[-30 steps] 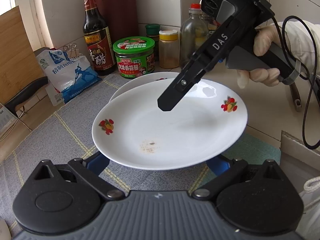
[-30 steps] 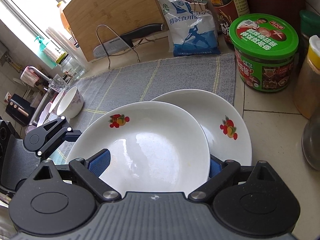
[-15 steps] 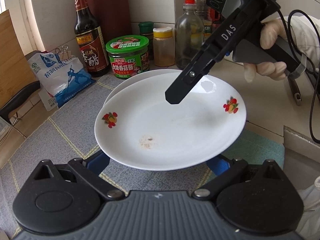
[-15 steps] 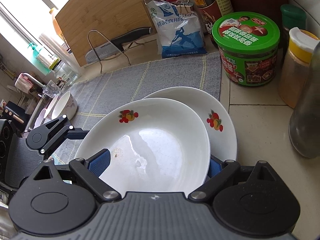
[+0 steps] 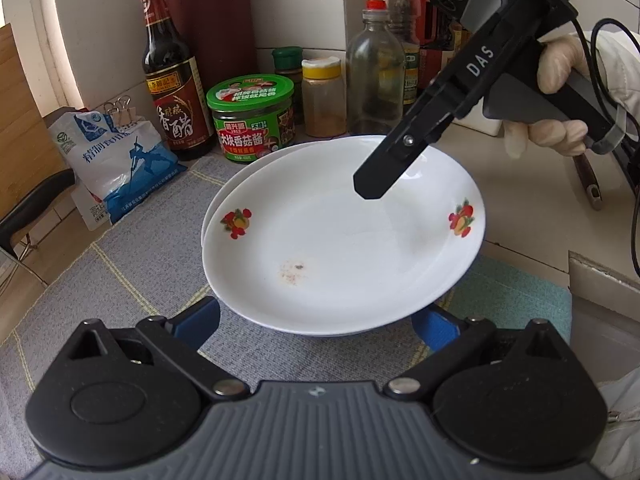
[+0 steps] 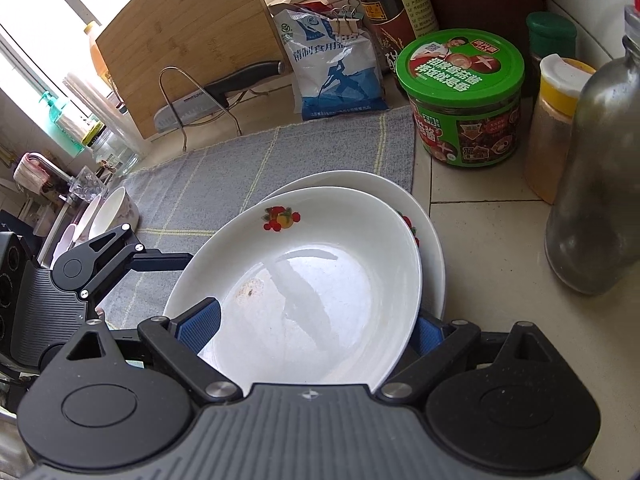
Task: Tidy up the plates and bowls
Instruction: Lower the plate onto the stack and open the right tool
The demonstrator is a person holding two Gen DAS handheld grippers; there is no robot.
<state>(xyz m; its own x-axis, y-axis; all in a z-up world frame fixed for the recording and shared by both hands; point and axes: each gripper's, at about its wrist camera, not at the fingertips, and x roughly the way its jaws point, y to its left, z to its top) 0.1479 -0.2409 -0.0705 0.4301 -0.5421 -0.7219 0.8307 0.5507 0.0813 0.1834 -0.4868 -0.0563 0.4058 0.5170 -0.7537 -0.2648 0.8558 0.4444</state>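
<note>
A white plate with fruit prints (image 5: 344, 240) lies almost squarely on a second white plate (image 5: 224, 200), whose rim shows at the far left. Both sit on a grey cloth (image 5: 132, 272). In the right wrist view the top plate (image 6: 320, 280) covers the lower plate (image 6: 434, 264). My left gripper (image 5: 316, 322) is open, blue pads on either side of the near rim. My right gripper (image 6: 316, 330) is open, its jaws straddling the top plate's edge; in the left wrist view one black finger (image 5: 384, 176) hangs over the plate. White bowls (image 6: 116, 212) stand far left.
A green-lidded jar (image 5: 252, 116), vinegar bottle (image 5: 172, 80), spice jar (image 5: 324, 96) and glass bottle (image 5: 376, 72) stand close behind the plates. A salt bag (image 5: 116, 160) and cutting board (image 6: 188, 40) are at the left. A teal cloth (image 5: 516, 300) lies right.
The top plate has come down and slid over the lower plate, covering nearly all of it. Both grippers moved in with it toward the jars.
</note>
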